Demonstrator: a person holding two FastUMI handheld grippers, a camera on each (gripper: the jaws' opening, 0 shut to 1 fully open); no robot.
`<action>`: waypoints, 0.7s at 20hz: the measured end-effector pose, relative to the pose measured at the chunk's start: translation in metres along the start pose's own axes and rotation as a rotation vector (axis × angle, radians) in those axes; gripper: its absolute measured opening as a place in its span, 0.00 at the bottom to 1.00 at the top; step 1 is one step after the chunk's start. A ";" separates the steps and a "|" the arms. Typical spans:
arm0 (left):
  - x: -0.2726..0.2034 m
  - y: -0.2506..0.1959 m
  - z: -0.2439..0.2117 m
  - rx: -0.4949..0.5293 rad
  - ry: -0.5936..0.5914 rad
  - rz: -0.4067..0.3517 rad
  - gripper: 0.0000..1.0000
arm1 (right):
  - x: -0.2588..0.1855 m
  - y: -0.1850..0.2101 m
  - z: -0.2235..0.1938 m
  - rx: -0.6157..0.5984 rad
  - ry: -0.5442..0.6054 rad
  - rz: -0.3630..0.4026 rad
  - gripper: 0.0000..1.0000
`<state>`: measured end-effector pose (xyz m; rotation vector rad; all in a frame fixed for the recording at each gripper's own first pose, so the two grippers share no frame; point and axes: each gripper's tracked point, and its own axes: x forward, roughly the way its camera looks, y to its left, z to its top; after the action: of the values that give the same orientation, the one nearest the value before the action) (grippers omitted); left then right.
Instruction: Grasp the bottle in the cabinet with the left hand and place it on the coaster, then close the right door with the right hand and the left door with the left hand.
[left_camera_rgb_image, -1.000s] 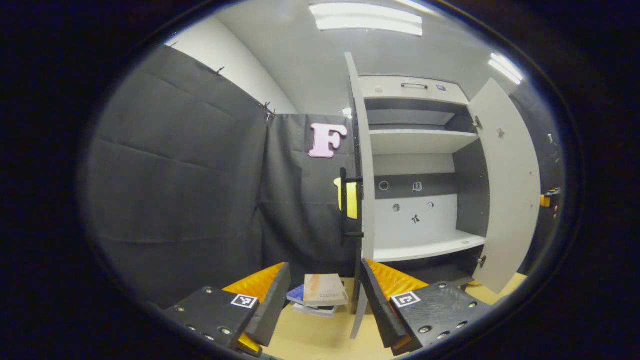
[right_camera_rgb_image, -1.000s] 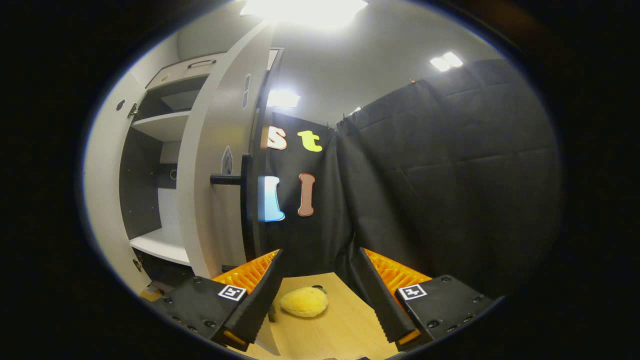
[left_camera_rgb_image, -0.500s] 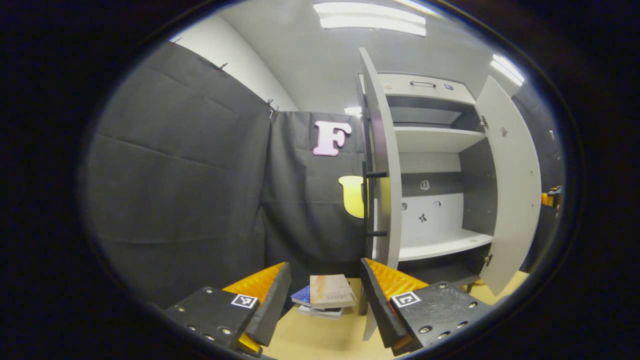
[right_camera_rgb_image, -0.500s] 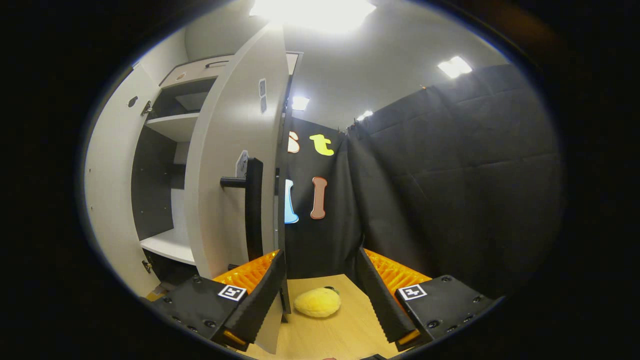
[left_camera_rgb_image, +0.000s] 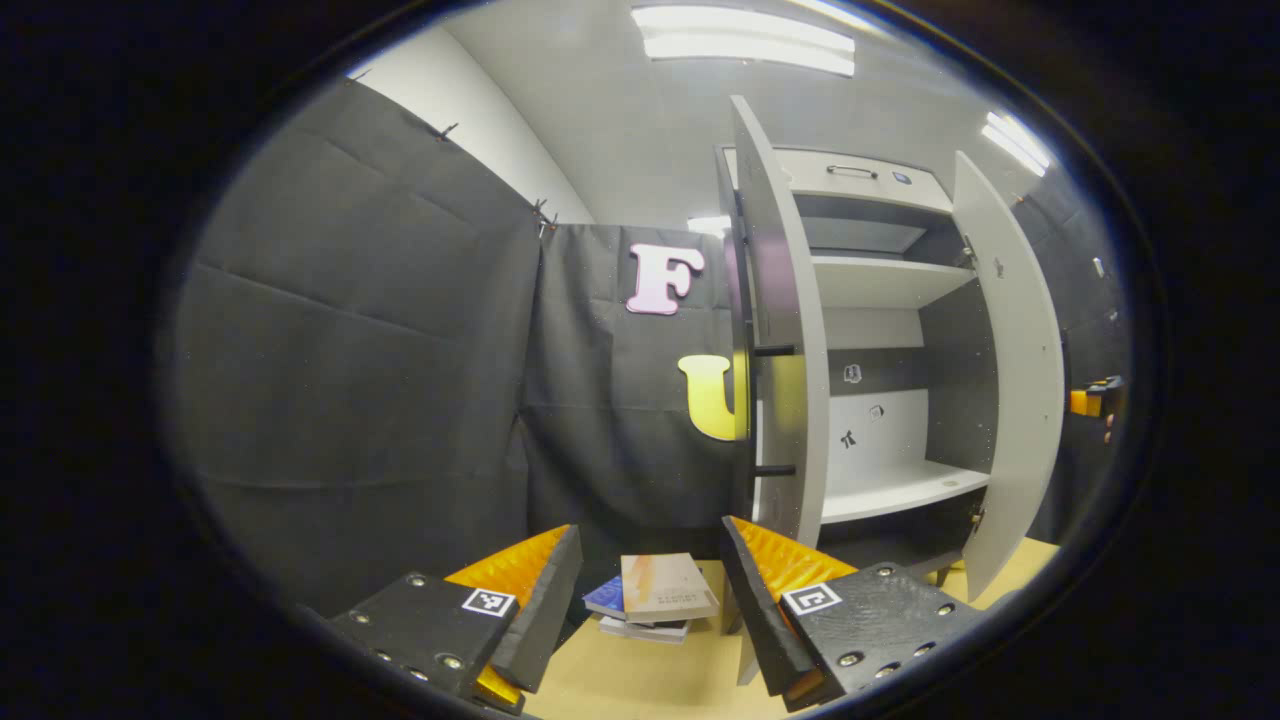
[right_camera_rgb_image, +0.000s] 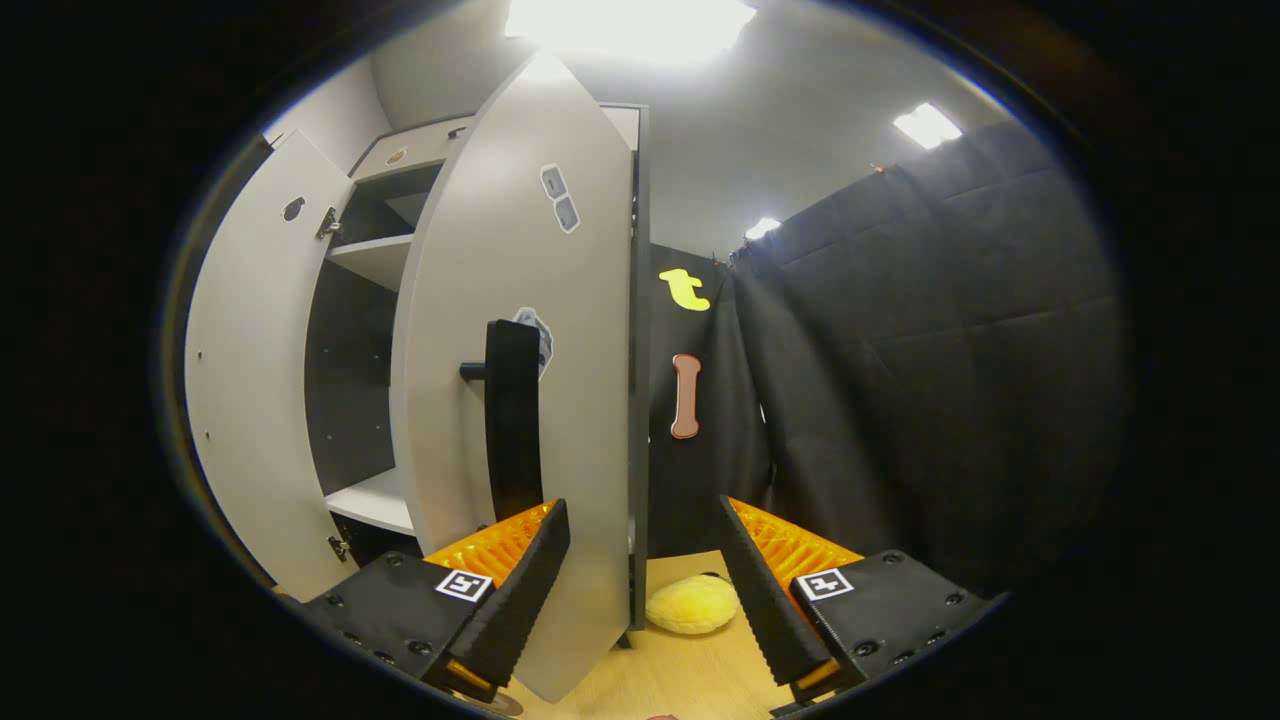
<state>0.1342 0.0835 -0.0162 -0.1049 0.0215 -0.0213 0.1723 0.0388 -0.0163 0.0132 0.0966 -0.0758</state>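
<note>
Black-cloth booth, cabinet (left_camera_rgb_image: 880, 330) doors half open.
Right door (right_camera_rgb_image: 520, 400) stands upright, hiding shelves beyond wide, empty right hand-held gripper (right_camera_rgb_image: 640, 590); left hand-held gripper (left_camera_rgb_image: 650, 600) likewise wide.

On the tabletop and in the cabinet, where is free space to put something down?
Free: the lower shelf and upper shelf of the cabinet, though both doors narrow the way in; the tabletop between the yellow plush toy and the right fingers. Crowded: the stack of books beside the left door.
</note>
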 end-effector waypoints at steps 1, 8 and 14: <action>0.000 0.005 -0.001 0.002 0.001 0.005 0.81 | 0.002 0.007 -0.001 0.006 0.001 0.015 0.94; -0.003 0.028 -0.002 -0.005 0.011 0.040 0.81 | 0.027 0.062 -0.012 0.005 0.022 0.117 0.92; 0.004 0.027 -0.002 0.004 0.018 0.040 0.87 | 0.038 0.076 -0.015 -0.005 0.022 0.137 0.95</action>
<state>0.1384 0.1103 -0.0211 -0.1002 0.0415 0.0178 0.2140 0.1115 -0.0340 0.0160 0.1177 0.0610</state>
